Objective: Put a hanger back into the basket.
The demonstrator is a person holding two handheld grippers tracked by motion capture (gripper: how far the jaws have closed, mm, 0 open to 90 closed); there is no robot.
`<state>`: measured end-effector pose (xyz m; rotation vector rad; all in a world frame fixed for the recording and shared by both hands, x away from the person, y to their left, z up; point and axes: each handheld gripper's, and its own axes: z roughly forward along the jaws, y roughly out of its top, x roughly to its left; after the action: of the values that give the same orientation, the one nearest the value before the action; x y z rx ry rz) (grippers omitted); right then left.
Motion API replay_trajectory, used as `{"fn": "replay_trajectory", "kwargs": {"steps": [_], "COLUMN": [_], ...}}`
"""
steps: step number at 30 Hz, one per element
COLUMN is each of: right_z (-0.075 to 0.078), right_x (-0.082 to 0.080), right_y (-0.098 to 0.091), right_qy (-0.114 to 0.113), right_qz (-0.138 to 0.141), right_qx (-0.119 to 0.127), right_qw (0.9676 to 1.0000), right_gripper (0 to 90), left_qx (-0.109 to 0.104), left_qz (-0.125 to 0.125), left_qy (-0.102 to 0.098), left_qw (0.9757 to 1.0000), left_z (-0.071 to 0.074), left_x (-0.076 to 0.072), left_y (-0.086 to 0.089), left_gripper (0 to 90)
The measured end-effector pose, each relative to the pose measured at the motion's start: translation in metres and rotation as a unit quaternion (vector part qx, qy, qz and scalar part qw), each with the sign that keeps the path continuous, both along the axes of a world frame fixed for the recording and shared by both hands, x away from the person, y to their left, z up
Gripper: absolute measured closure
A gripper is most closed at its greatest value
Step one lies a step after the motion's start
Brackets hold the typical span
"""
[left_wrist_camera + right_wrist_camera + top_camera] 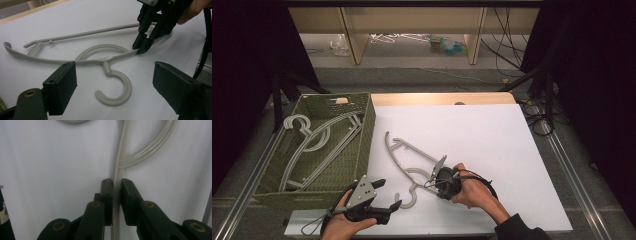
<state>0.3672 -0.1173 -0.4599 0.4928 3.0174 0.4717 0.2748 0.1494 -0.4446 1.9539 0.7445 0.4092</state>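
A pale grey plastic hanger (404,155) lies flat on the white table top (472,135), its hook (117,98) toward the near edge. My right gripper (435,175) points down at the hanger's arm beside the neck and is shut on it. The right gripper view has the thin bar (117,170) running up between the two black pads (107,195). In the left gripper view the right gripper (140,48) pinches that arm. My left gripper (388,194) stands open just short of the hook, its jaws wide apart (113,75) with nothing in them.
A green woven basket (368,125) stands at the table's left with several grey hangers (322,140) inside. Cables trail from both grippers. Wooden table legs and clutter lie on the floor beyond the far edge.
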Motion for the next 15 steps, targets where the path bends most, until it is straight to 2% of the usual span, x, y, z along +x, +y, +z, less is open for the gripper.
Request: {"fn": "replay_trajectory", "kwargs": {"steps": [2, 3, 8, 10, 11, 12, 13, 15], "right_z": [0.003, 0.005, 0.032, 0.035, 0.037, 0.038, 0.04, 0.042], "right_x": [-0.003, -0.005, -0.02, -0.025, -0.028, -0.03, -0.032, -0.035], "right_y": [-0.003, -0.004, -0.02, -0.024, -0.026, -0.028, -0.029, -0.032], "right_qy": [0.001, 0.002, 0.013, 0.018, 0.03, 0.031, 0.027, 0.027], "right_qz": [0.015, 0.026, 0.072, 0.082, 0.086, 0.085, 0.084, 0.086], "right_qx": [-0.012, -0.018, 0.003, 0.01, 0.014, 0.017, 0.017, 0.019], "right_qw": [0.9998, 0.9995, 0.9973, 0.9964, 0.9957, 0.9958, 0.996, 0.9958], "right_gripper": [81.7, 81.7, 81.6, 81.6, 81.6, 81.5, 81.6, 81.6], "left_qx": [0.007, 0.018, 0.048, 0.069, 0.081, 0.092, 0.107, 0.114], "left_qz": [-0.005, -0.006, -0.022, -0.038, -0.044, -0.048, -0.055, -0.065], "left_qy": [0.003, -0.003, -0.024, -0.042, -0.048, -0.05, -0.046, -0.046], "left_qw": [1.0, 0.9998, 0.9983, 0.996, 0.9946, 0.9934, 0.9917, 0.9903], "left_z": [-0.001, -0.001, -0.001, -0.001, -0.002, -0.003, -0.005, -0.007], "left_x": [0.0, 0.0, 0.001, 0.003, 0.004, 0.005, 0.007, 0.01], "left_y": [0.001, 0.0, -0.007, -0.01, -0.012, -0.013, -0.014, -0.016], "left_gripper": [21.1, 22.9, 24.7, 25.9, 30.2, 34.4, 34.7, 34.8]}}
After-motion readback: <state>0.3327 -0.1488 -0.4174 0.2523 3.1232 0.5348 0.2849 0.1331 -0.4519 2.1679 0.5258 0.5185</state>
